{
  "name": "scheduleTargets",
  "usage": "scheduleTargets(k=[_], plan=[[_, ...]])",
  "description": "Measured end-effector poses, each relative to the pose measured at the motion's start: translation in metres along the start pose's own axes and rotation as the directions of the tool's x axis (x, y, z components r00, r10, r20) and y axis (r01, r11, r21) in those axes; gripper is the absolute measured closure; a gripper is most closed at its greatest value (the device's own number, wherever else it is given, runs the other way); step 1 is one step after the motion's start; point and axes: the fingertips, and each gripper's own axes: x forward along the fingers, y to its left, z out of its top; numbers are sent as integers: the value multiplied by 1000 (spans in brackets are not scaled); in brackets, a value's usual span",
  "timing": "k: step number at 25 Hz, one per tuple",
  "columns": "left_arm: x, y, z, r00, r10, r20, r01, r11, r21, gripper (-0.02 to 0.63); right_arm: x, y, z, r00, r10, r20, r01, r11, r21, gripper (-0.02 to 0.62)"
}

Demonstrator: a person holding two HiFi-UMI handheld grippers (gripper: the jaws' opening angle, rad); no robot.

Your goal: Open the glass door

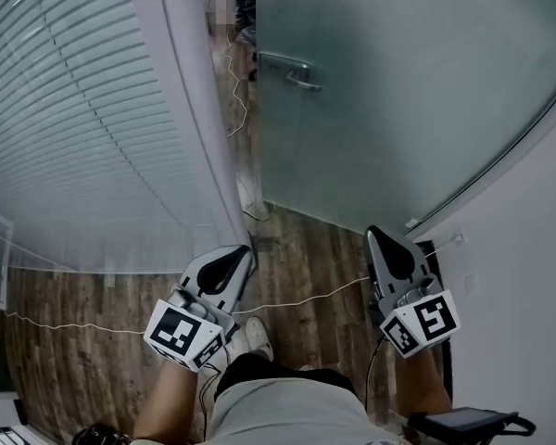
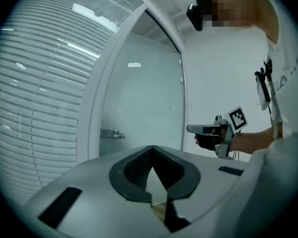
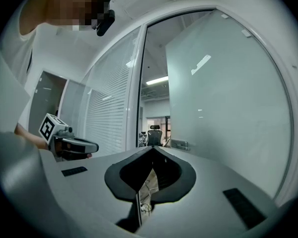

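Two forearms (image 1: 165,399) reached forward over the wooden floor (image 1: 306,267), each carrying one claw held level, the pair side by side and well apart. The left claw (image 1: 247,249) and right claw (image 1: 372,233) both had their jaws pressed together (nothing gripped). Ahead stood the one frosted glass door (image 1: 408,91), ajar from the white frame (image 1: 199,109), its single handle (image 1: 293,70) untouched.

Held side by side and pointing forward, the left claw (image 1: 245,250) and right claw (image 1: 374,234) are seemingly closed and empty.
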Motion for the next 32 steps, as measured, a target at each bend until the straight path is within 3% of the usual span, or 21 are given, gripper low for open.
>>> scheduleTargets(k=[7, 14, 24, 32], plan=[[-33, -51, 7, 997, 73, 33, -73, 997, 26, 606, -81, 5, -4, 1000, 25, 10, -25, 1000, 10, 594], [-75, -99, 4, 993, 118, 17, -118, 993, -3, 606, -139, 26, 5, 996, 82, 29, -82, 997, 11, 594], [-106, -127, 20, 995, 102, 24, -102, 995, 0, 606, -188, 45, 24, 997, 43, 58, -44, 999, 10, 594], [-118, -135, 19, 998, 43, 41, -43, 999, 16, 606, -195, 68, 27, 999, -3, 53, 4, 1000, -21, 594]])
